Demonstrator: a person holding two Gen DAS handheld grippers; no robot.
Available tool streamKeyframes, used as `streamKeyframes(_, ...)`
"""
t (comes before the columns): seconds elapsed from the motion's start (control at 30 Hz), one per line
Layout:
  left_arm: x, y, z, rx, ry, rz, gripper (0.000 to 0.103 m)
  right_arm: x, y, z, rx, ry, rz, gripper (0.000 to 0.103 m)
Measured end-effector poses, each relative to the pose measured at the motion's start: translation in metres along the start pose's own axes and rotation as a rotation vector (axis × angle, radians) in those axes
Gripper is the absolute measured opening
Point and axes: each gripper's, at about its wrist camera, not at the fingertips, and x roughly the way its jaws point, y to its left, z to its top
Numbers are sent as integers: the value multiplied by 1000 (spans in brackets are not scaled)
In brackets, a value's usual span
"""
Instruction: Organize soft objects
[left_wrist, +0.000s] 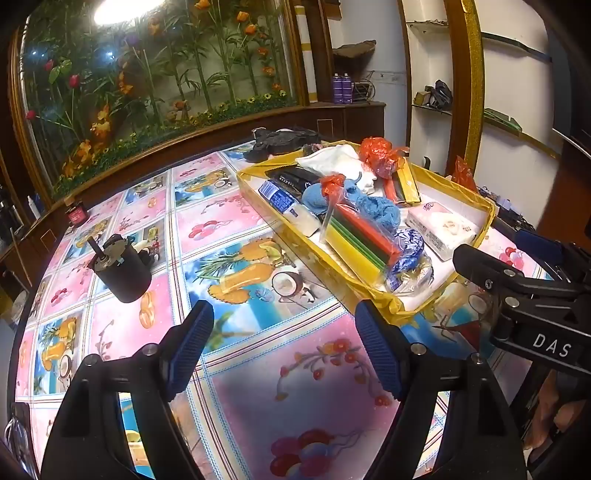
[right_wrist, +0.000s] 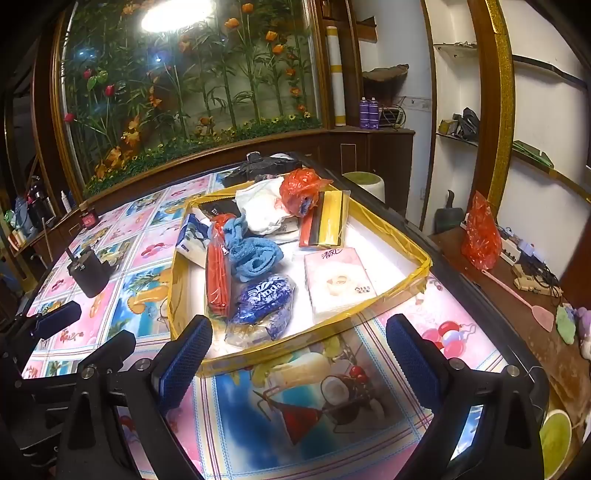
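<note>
A shallow yellow-rimmed tray on the table holds soft things: a blue towel, a pack of coloured sponges, a blue Vinda tissue pack, a pink tissue pack, a white cloth, a red plastic bag. My left gripper is open and empty, over the tablecloth just before the tray. My right gripper is open and empty at the tray's near edge; it also shows in the left wrist view.
A black cylinder-shaped object stands on the patterned tablecloth left of the tray. A dark bundle lies behind the tray. A side table at the right carries a red bag and a pink swatter. A green stool stands beyond.
</note>
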Motion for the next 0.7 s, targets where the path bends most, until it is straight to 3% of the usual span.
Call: streamKeyframes(0.7,4,-2,-3,-9,10,-7,79,0,2,0,-7,11,-2,98)
